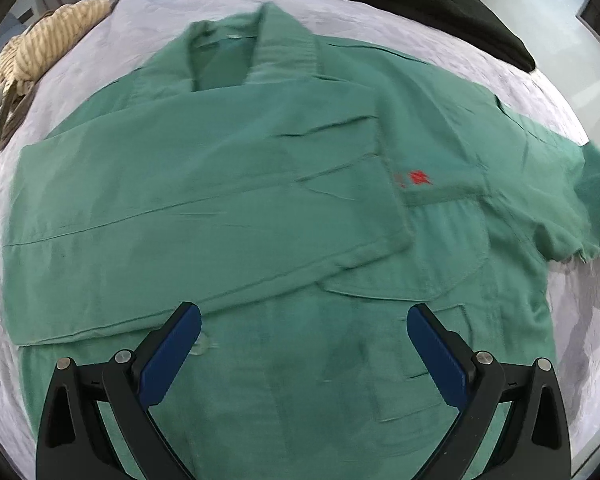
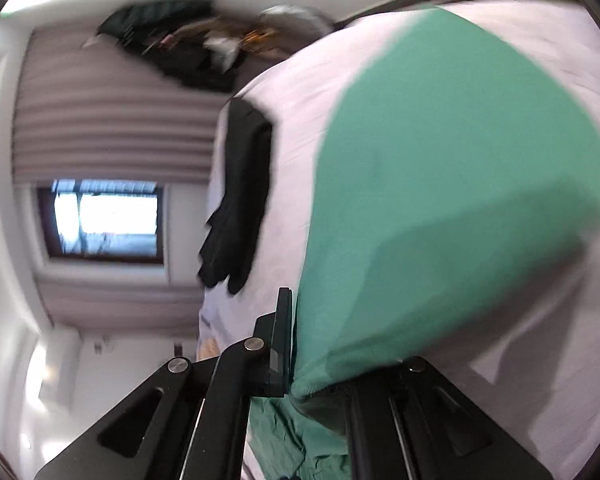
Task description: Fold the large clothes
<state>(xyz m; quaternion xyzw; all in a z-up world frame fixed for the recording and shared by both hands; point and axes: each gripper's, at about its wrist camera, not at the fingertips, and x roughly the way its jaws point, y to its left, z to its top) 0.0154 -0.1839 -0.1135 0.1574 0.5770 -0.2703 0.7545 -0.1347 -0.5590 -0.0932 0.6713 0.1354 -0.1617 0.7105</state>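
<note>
A large green shirt (image 1: pixel 260 208) with a collar and a small red mark (image 1: pixel 416 179) lies spread on a white bed (image 1: pixel 520 80). One sleeve is folded across its chest. My left gripper (image 1: pixel 304 344) hovers above the shirt's lower front, blue pads wide open and empty. In the right wrist view, which is tilted and blurred, my right gripper (image 2: pixel 300 360) is shut on a fold of the green shirt (image 2: pixel 440 184), which drapes up in front of the camera. Its right finger is hidden by the cloth.
A tan striped garment (image 1: pixel 52 48) lies at the bed's far left. A black garment (image 1: pixel 428 8) lies at the far right and also shows in the right wrist view (image 2: pixel 240 200). A window (image 2: pixel 104 216) and curtains are behind.
</note>
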